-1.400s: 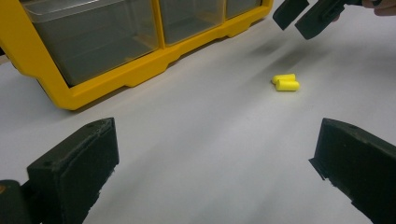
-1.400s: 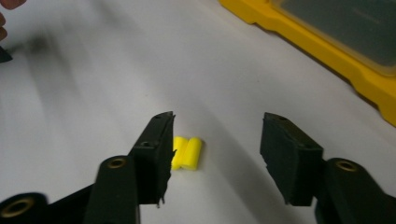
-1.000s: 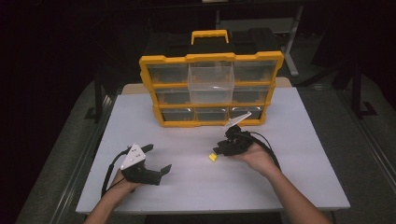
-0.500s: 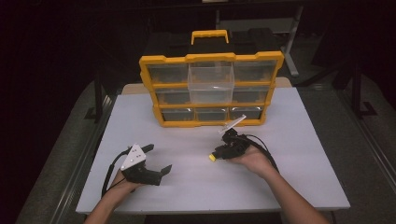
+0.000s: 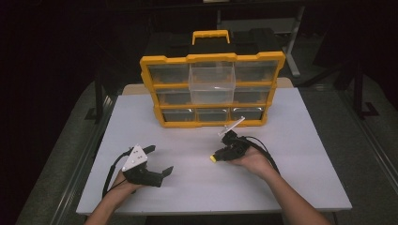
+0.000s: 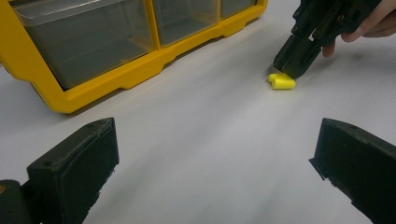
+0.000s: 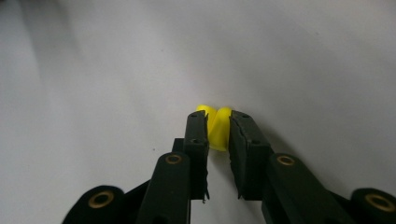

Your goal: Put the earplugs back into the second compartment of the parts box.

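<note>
Surface: white table, dark room all round, plenty of bare top on every side of the action.
Left gripper: parked near the table's front-left, jaws spread wide, nothing between them; well apart from the piece.
Left gripper's outlook: in the left gripper view its two jaws frame open table, and the piece lies ahead and to the right, beyond them.
Yellow foam piece: small and soft-looking, lying on the table near the middle, in front of the drawer cabinet but well short of it.
Long axis: in the left gripper view the yellow foam piece lies flat, lengthwise across the frame, poking out from under the other gripper's tip.
Right gripper: and it's down on it. The jaws have just been closing, with the piece between them and bulging past the tips. I'd call that pinched.
Nearer hand: the right, no contest; the right gripper is tipped toward the table's left, hand behind it.
Clear drawer: pulled out of the cabinet's upper middle, sitting up and behind the right gripper.
Room to move: open table between grip and cabinet; the yellow bottom edge of the cabinet is the only lip on the way, so my call is lift first, then travel.
</note>
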`<state>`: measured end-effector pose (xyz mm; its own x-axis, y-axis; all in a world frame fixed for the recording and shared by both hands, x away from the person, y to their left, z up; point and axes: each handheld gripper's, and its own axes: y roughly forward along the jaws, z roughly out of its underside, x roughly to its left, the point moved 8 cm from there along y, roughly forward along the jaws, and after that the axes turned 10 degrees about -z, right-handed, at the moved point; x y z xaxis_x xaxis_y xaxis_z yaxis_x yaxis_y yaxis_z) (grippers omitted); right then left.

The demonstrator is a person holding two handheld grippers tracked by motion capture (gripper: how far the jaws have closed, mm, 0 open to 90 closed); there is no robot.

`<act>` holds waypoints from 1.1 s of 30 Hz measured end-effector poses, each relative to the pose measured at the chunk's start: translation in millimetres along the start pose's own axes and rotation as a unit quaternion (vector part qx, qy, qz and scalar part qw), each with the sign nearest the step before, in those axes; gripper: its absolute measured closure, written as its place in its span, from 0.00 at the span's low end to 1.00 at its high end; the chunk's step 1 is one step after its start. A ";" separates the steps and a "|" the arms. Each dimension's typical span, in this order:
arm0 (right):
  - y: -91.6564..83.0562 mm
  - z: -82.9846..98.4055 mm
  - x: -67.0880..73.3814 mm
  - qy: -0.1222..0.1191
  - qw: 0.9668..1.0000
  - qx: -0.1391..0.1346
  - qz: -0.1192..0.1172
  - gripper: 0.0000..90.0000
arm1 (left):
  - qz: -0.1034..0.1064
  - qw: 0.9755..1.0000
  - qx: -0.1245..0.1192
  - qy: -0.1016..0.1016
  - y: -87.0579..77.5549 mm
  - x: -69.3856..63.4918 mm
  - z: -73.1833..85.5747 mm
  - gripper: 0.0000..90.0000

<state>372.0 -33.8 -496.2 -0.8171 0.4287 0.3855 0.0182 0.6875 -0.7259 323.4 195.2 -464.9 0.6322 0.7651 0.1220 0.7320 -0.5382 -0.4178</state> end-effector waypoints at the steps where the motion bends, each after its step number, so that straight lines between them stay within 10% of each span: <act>1: 0.3 0.2 -0.4 -0.001 1.000 0.001 0.001 0.86 | 0.000 1.000 0.000 0.000 -0.1 0.0 -0.1 0.00; 33: -9.8 -0.7 -1.2 -0.014 1.000 -0.003 -0.003 0.96 | 0.003 1.000 0.001 0.001 0.5 -1.6 0.1 0.00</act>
<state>373.2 -40.7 -489.2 -0.8326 0.4080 0.3746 0.0162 0.6940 -0.7198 322.8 193.7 -465.4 0.6368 0.7612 0.1222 0.7282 -0.5418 -0.4198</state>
